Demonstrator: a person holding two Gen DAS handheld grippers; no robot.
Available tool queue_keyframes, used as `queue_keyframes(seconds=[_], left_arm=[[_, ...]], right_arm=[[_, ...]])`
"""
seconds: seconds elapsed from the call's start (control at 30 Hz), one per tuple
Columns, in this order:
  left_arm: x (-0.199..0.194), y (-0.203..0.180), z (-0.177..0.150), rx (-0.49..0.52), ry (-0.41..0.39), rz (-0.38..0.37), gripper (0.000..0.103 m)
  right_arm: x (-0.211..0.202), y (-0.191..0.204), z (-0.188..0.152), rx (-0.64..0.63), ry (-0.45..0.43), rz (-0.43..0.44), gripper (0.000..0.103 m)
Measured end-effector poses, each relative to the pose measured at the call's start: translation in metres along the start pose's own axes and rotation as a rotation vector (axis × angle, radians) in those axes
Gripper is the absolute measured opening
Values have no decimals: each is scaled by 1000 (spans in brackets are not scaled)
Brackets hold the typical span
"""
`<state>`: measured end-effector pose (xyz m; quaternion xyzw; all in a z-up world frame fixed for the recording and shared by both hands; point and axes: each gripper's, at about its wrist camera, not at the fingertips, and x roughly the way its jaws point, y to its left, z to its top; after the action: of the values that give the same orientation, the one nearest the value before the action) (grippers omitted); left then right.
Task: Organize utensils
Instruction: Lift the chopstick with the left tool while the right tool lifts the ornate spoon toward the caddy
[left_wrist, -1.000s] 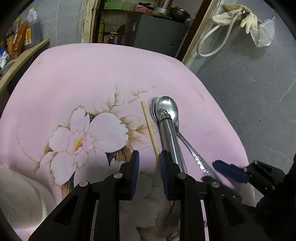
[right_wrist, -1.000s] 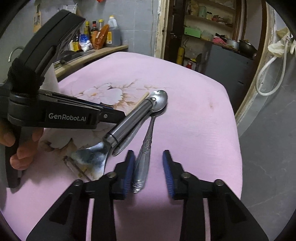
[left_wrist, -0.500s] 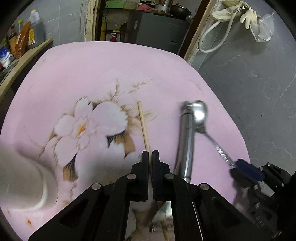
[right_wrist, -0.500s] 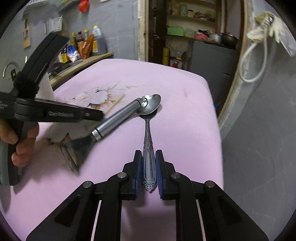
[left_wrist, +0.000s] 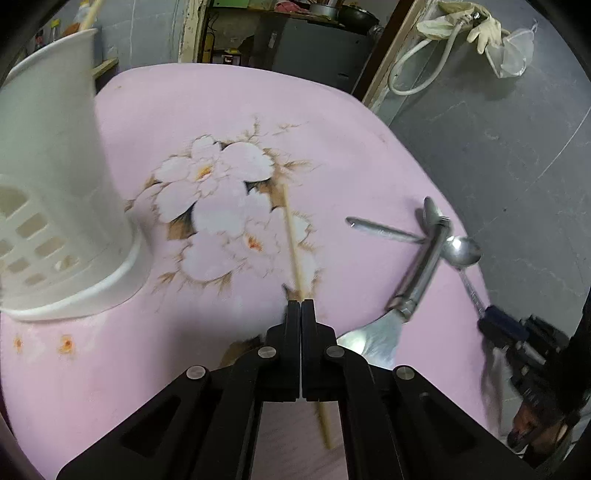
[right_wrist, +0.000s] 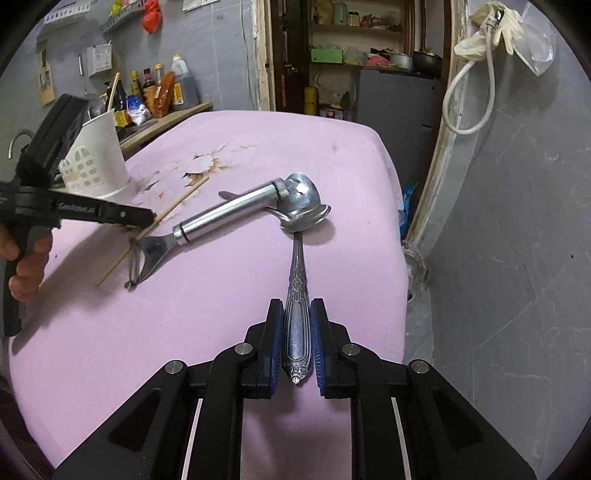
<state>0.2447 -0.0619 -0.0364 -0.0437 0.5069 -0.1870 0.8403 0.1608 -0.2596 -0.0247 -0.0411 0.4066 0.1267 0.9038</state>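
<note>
Right wrist view: right gripper (right_wrist: 295, 332) clamps the ornate spoon (right_wrist: 295, 314) handle, bowl at 12 o'clock. Left gripper (left_wrist: 301, 306), lettering blurred, pinches the chopstick (left_wrist: 293, 240); white holder (left_wrist: 55, 184) at 9 o'clock.

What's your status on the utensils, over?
Left hand-held gripper shut on chopstick. Right hand-held gripper shut on spoon. Peeler lies on another spoon.
</note>
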Motion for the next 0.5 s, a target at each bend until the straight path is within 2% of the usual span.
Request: queue_keyframes(seconds=[0.07,0.2,0.4,0.47,0.5], left_arm=[[0,2,-2,2,9,-1,0],[-3,9,-4,-30,13,-49,0],[-7,9,5,-16,5,-80,0],[-3,4,12,-6,-2,-77,0],[2,3,17,-2,-4,-75,0]], right_arm=[[0,-8,2,41,-7,36,15],[5,-16,9,86,-24,61,28],[10,-27,25,134,-57,78,30],[10,-31,33,149,-72,84,37],[11,-33,39,157,-83,84,44]])
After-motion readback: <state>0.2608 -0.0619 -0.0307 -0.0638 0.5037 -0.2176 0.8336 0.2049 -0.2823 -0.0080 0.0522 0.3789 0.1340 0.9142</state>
